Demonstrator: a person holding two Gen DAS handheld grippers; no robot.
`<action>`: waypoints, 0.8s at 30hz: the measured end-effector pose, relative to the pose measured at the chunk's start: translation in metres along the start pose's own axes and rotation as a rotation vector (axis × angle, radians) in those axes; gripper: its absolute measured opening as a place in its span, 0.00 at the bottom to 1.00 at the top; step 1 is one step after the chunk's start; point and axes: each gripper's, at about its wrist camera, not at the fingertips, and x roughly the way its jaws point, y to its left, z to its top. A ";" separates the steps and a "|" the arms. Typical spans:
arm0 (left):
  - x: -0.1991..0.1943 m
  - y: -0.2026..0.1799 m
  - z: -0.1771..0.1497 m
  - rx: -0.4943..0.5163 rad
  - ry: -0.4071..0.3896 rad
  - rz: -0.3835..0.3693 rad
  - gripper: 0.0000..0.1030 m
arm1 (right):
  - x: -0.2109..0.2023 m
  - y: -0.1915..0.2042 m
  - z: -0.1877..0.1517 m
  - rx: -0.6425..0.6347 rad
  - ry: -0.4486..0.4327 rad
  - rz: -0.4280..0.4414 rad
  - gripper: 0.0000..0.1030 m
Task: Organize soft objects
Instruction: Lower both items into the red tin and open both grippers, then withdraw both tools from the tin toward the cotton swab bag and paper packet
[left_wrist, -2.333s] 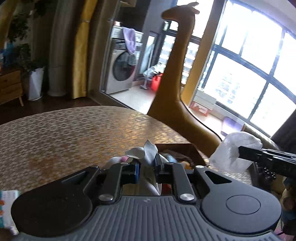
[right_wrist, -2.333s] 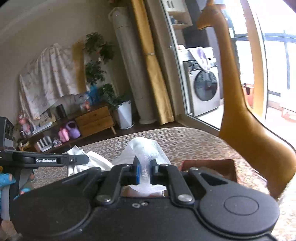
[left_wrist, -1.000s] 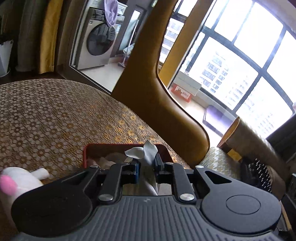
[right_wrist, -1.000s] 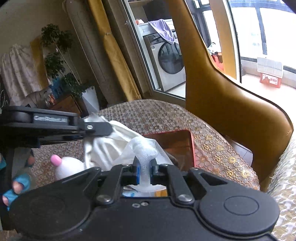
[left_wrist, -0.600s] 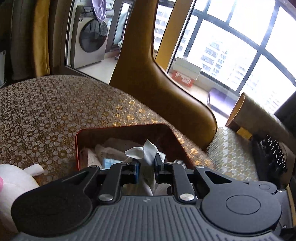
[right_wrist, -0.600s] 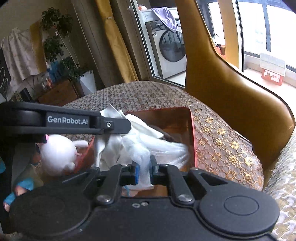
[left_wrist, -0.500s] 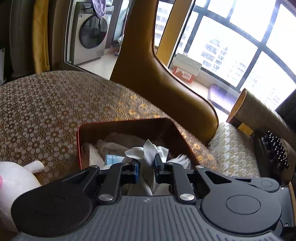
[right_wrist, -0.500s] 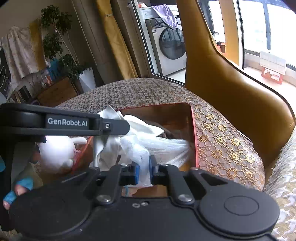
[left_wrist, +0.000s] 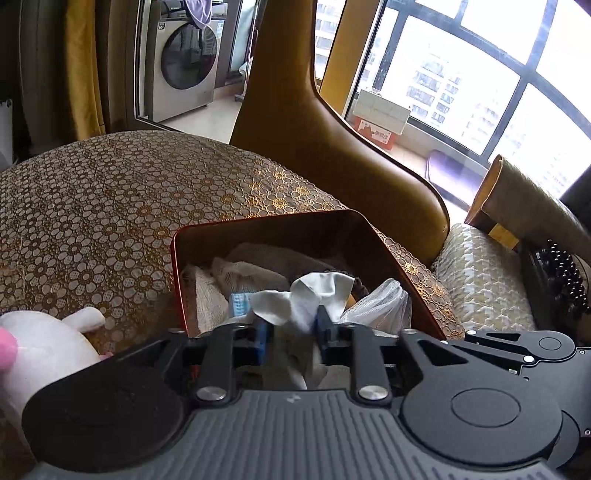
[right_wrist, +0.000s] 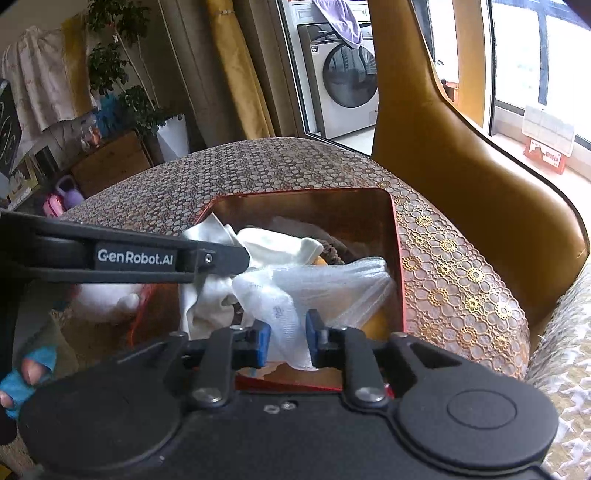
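The box (left_wrist: 384, 243) sits on the patterned surface (left_wrist: 110, 206) and already holds a heap of soft things: knitted cloths (left_wrist: 236, 280), something blue, and more underneath that I cannot make out. My left fingers (left_wrist: 291, 332) are parted a little, with a white cloth (left_wrist: 314, 295) between them, bunched up over the box; I cannot tell whether they pinch it or have just let go. My right fingers (right_wrist: 286, 341) are also slightly apart, and the clear plastic bag (right_wrist: 317, 284) lies between them, most of it already draped inside the box against its right wall. Whether the pads press it I cannot tell either.

So I judge the task well along: both pieces are over or in the box and only need freeing and settling. What is left, as far as I can see, is the white plush (left_wrist: 40, 339), which lies on the surface just outside the box's left wall.

Around it, a tan leather chair (left_wrist: 332, 155) stands close behind the surface, and a washing machine (left_wrist: 184, 66) well beyond. My two grippers crowd the box opening together, so pulling one out may drag the other's piece.
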 end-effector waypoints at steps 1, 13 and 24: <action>0.000 0.000 0.000 0.000 0.002 0.003 0.45 | -0.001 0.001 0.000 -0.008 0.002 -0.003 0.21; -0.019 0.000 -0.004 0.014 -0.020 -0.004 0.68 | -0.014 0.008 -0.004 -0.051 -0.014 -0.009 0.61; -0.063 0.009 -0.015 -0.016 -0.051 -0.020 0.76 | -0.048 0.011 -0.005 -0.030 -0.090 -0.001 0.83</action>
